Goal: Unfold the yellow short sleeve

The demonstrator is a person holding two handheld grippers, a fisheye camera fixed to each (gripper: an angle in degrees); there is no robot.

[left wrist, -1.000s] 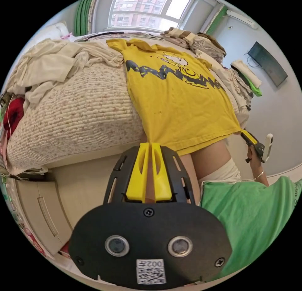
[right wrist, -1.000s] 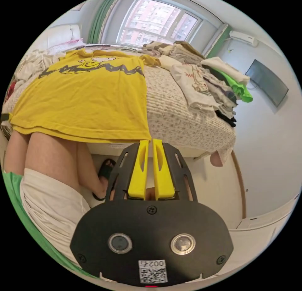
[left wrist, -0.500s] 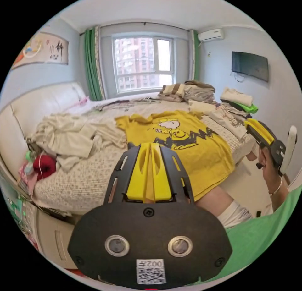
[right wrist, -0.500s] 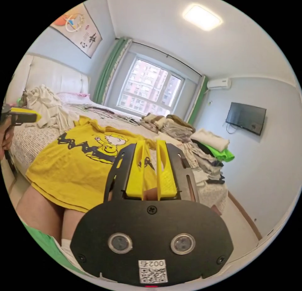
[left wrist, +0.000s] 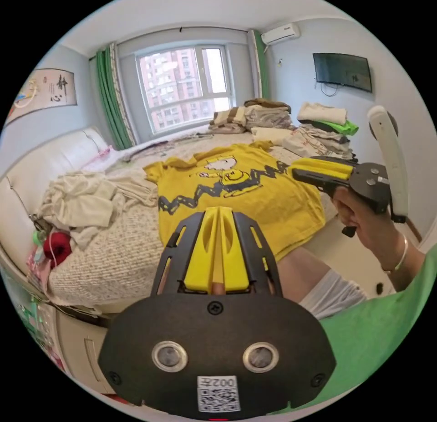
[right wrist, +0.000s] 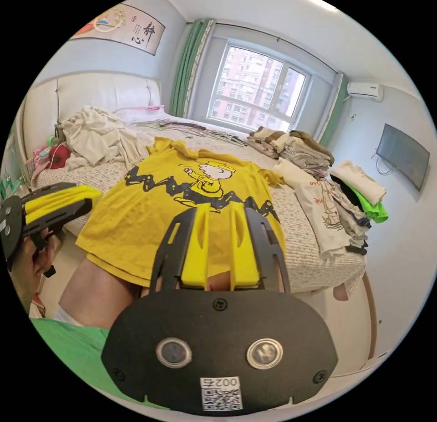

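Bedroom, window (left wrist: 182,91) at the back, and the bed (left wrist: 118,253) carries the yellow shirt (left wrist: 236,198) spread flat, print up, hem hanging over the near edge. Folded stacks (right wrist: 318,167) line the right edge, a loose heap (left wrist: 86,203) the left. Left gripper (left wrist: 219,221) hovers with jaws together, empty; right gripper (right wrist: 217,221) has jaws slightly apart, holding nothing. The unfolding looks done; perhaps the sleeves want smoothing.

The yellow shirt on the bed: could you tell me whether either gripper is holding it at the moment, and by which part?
Nothing is held. The yellow shirt lies flat on the bed; both grippers are off it.
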